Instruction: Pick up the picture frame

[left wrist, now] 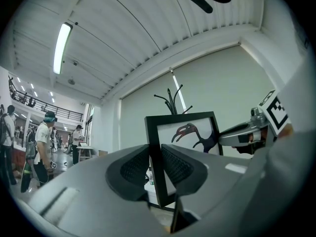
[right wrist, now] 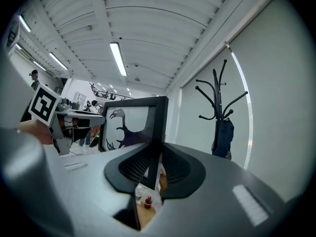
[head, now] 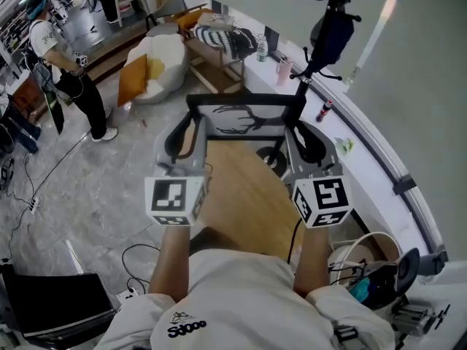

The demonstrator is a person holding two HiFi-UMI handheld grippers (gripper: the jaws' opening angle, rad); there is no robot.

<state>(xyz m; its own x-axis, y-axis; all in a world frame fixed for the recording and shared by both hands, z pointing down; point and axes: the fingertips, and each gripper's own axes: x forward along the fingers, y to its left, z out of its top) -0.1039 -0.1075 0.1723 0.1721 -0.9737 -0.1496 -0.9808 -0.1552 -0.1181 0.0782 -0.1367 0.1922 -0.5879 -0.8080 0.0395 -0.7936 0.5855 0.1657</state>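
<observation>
A black picture frame point(head: 241, 115) with a dark bird print hangs in the air between my two grippers, above a wooden table point(head: 244, 192). My left gripper point(head: 195, 126) is shut on the frame's left edge, and in the left gripper view that black edge point(left wrist: 154, 152) runs between the ribbed pads. My right gripper point(head: 295, 128) is shut on the frame's right edge, which the right gripper view shows pinched between the pads point(right wrist: 157, 132). Each gripper view also shows the other gripper across the frame: the right gripper point(left wrist: 247, 132) and the left gripper point(right wrist: 59, 127).
A black coat rack point(head: 328, 20) with a dark bag stands behind the frame by the wall. Bottles point(head: 283, 68) sit on the white ledge. A wooden chair point(head: 219, 49) and a white beanbag point(head: 157, 64) are at the back left. A person point(head: 69, 71) stands at far left. A bucket point(head: 368, 257) of tools is at lower right.
</observation>
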